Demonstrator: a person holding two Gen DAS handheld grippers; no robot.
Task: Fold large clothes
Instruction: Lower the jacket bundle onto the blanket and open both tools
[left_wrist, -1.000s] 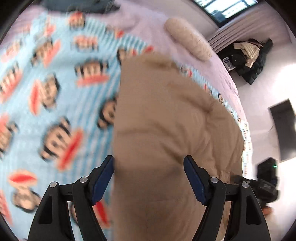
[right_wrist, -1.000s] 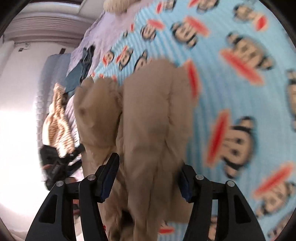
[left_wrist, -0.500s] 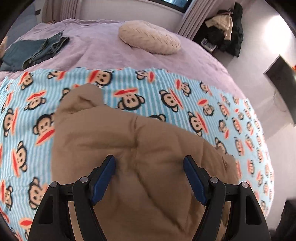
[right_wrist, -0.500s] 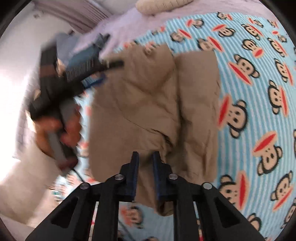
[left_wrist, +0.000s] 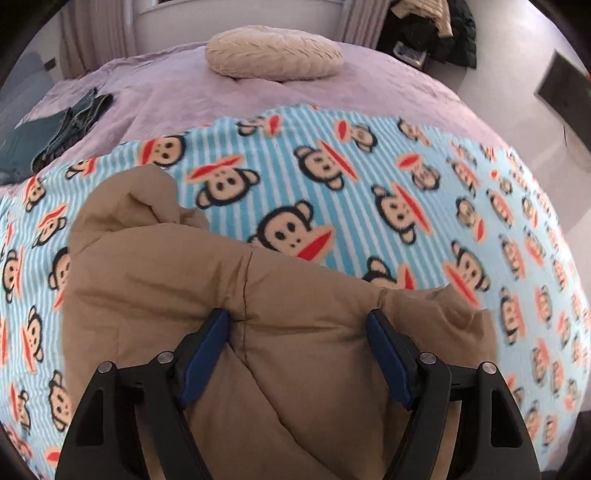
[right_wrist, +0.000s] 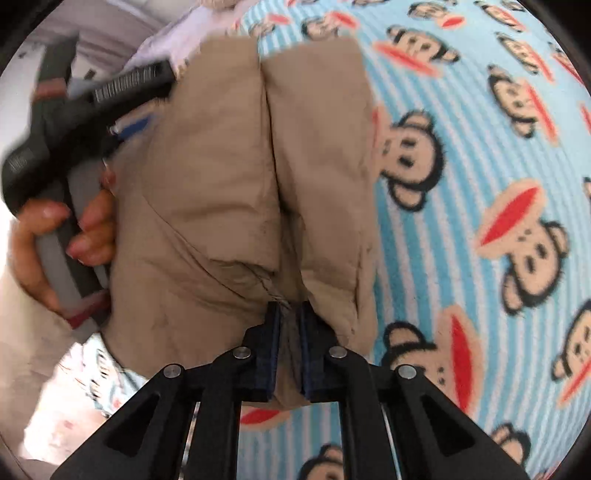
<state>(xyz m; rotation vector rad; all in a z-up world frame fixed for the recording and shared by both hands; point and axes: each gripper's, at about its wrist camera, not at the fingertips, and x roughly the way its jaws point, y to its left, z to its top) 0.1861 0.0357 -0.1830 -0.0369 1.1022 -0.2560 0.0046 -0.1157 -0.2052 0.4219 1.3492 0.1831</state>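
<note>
A tan padded garment (left_wrist: 166, 266) lies partly folded on a blue striped monkey-print blanket (left_wrist: 369, 192). My left gripper (left_wrist: 297, 325) is open, its blue-padded fingers spread wide just above the garment's near part. In the right wrist view the garment (right_wrist: 221, 166) shows two thick folded lobes. My right gripper (right_wrist: 289, 314) is shut on a pinch of the garment's near edge. The left gripper's handle and the hand holding it (right_wrist: 59, 177) show at the garment's left side in the right wrist view.
The blanket covers a bed with a lilac cover (left_wrist: 221, 92). A cream pillow (left_wrist: 273, 53) lies at the far end. Folded denim clothes (left_wrist: 55, 129) lie at the far left. Dark clothes (left_wrist: 436, 26) are piled beyond the bed at the right.
My right gripper went from open around the garment to shut on its edge. My left gripper swung over the garment, staying open, and now faces the pillow end of the bed.
</note>
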